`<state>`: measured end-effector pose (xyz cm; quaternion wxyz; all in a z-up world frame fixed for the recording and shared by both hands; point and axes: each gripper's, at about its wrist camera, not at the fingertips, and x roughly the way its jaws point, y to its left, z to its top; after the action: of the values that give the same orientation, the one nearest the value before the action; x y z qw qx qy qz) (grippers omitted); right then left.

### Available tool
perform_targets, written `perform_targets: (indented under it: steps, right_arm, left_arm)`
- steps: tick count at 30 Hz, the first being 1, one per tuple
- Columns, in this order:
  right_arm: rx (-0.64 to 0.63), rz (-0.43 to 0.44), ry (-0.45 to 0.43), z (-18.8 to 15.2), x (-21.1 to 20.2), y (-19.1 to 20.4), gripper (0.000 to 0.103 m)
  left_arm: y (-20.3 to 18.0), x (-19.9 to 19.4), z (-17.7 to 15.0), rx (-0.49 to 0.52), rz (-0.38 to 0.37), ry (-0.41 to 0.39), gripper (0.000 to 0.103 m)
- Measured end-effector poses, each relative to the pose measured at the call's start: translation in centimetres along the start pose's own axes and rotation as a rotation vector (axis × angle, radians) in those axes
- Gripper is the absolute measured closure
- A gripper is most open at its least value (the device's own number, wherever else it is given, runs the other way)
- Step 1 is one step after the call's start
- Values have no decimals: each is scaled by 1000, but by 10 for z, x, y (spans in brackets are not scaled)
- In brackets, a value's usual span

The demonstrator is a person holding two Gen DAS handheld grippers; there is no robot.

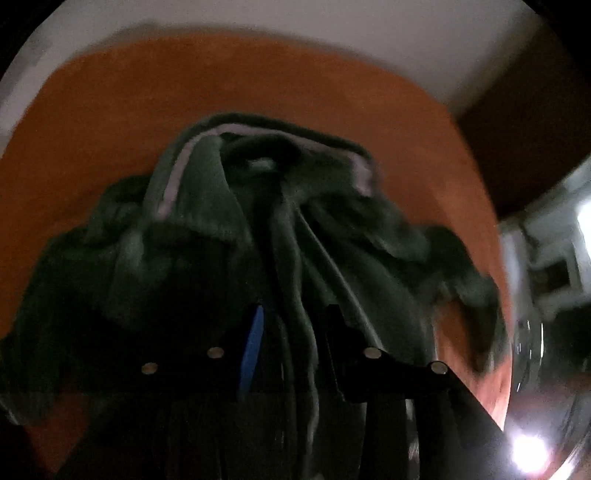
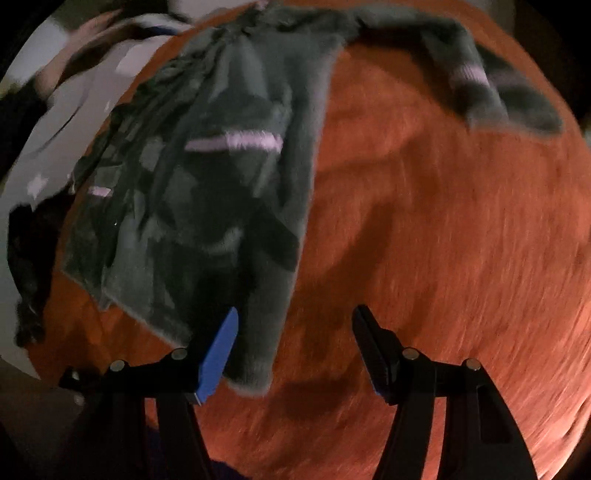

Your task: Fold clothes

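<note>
The orange-red fuzzy blanket point(image 2: 443, 221) covers pretty much the whole work surface in both views, with soft creases and shadows running across it. Past its far edge there's a pale wall point(image 1: 332, 22) and a dark brown panel point(image 1: 517, 129) (door or furniture, can't tell), plus 1 bright light glare point(image 1: 524, 456) low on the right of the left wrist view beside blurry pale shapes I can't make out.
</note>
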<state>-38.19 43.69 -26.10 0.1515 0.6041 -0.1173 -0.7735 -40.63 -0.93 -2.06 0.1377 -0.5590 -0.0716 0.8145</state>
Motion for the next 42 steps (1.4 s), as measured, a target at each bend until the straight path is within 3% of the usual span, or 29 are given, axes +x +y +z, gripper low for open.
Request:
perform_targets:
  steps: [1,4,5,6,7,9,11,14,16,18,20,23,26,34,35,36,39,42]
  right_arm:
    - [52,35,5,-4,3,-8,40]
    - [209,178,7,-12,9,-30,40]
    - [246,230,7,-12,11,-34,48]
    - [276,277,11,-12,13,-38,55]
    - [306,324,14,-11,14,-41,63]
    - [360,377,46,-15,24,-45,63]
    - [411,421,82,-20,35,-49,63]
    - [466,454,100,-22,43,-51,63]
    - [468,449,89,-20,42,-47,63]
    - [423,410,74,-16,38,-35,65]
    - [358,360,76,-12,34,-20,65]
    - [335,319,85,-12,29,-13,65]
    - [333,296,86,-14,26,-14,65]
    - [362,271,90,-24,28,-28,64]
    - [359,266,91,-24,28,-28,64]
    - [356,261,92,-23,28,-27,64]
    - [350,248,95,-21,29,-24,64]
    - [339,251,94,-24,27,-22,64]
  left_arm:
    - [-7,-9,-27,49,-42,1,60]
    - [-25,-23,-154,147,-206,86,57]
    - [-29,-21,-196,156,-215,96,57]
    - [-33,-20,-238,168,-220,104,57]
    - [-38,-21,-264,198,-180,78,57]
    - [-51,-20,-323,316,-104,50,57]
    - [-57,-13,-352,398,-92,103,57]
    - [-62,0,-373,434,-100,138,57]
    - [-68,10,-370,443,-63,109,57]
    - [-74,16,-366,471,23,44,57]
    - [-78,19,-359,502,29,20,57]
    - [-92,29,-359,620,37,56,57]
    - [-101,36,-368,711,106,43,56]
    - [-119,45,-373,769,204,-52,57]
    - [-122,47,-373,768,194,-58,80]
    - [-123,49,-373,763,186,-50,94]
    - [-108,21,-383,739,201,-77,95]
    - [-101,7,-394,776,229,-85,95]
